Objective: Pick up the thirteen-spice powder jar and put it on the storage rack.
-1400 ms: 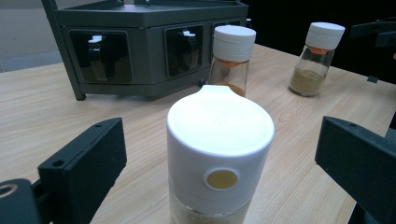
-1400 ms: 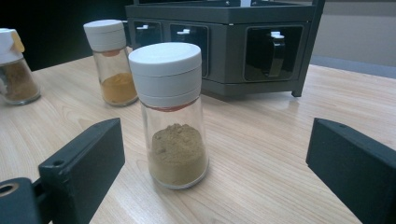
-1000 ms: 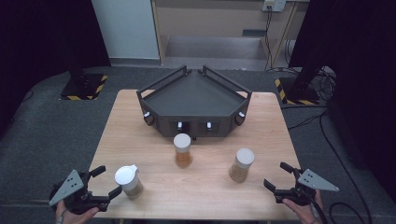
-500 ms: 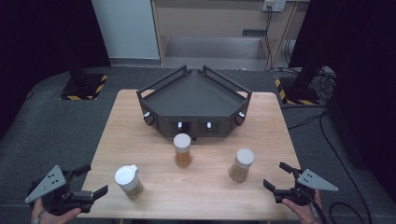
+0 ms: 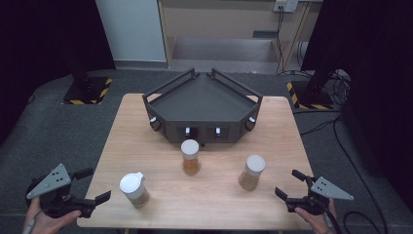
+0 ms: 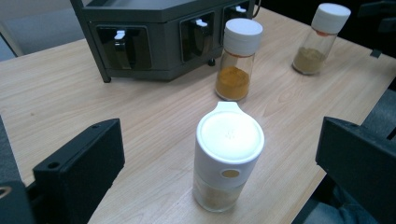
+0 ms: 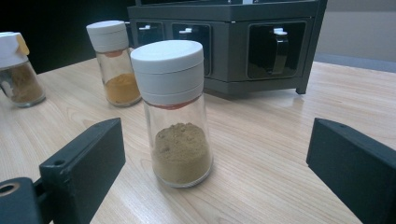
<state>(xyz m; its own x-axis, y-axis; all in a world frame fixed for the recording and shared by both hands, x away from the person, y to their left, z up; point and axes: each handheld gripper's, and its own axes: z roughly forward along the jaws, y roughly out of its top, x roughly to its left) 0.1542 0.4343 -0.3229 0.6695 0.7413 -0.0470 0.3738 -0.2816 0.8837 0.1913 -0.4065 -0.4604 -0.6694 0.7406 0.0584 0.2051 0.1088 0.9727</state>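
The white-capped shaker [image 5: 133, 189] stands upright on the bench [image 5: 146, 146] in the lower left of the high view, near the front edge; in the left gripper view it sits in the lower middle of the frame [image 6: 227, 156], pale powder low in its glass, a spout tab on its lid pointing away. The left hand-held gripper [image 5: 90, 185] lies at the lower left of the high view, off the bench's left edge, its jaws spread wide and apart from the shaker, which shows between them from the riding camera. Compared with a second ago, when this gripper was close against the shaker, it now sits further left and clear of it; the shaker itself has not shifted.

The jar of brown powder [image 5: 252, 172] stands upright at lower right of centre, and in the right gripper view it fills the middle [image 7: 176, 112], red band under its white cap. The right hand-held gripper [image 5: 290, 184] rests at the lower right, jaws wide, near that jar but not touching, where it was in the earlier frames.

Between the two, higher up, the jar of orange powder [image 5: 190, 156] stands just in front of the dark rack [image 5: 202, 105], which occupies the upper middle of the bench.
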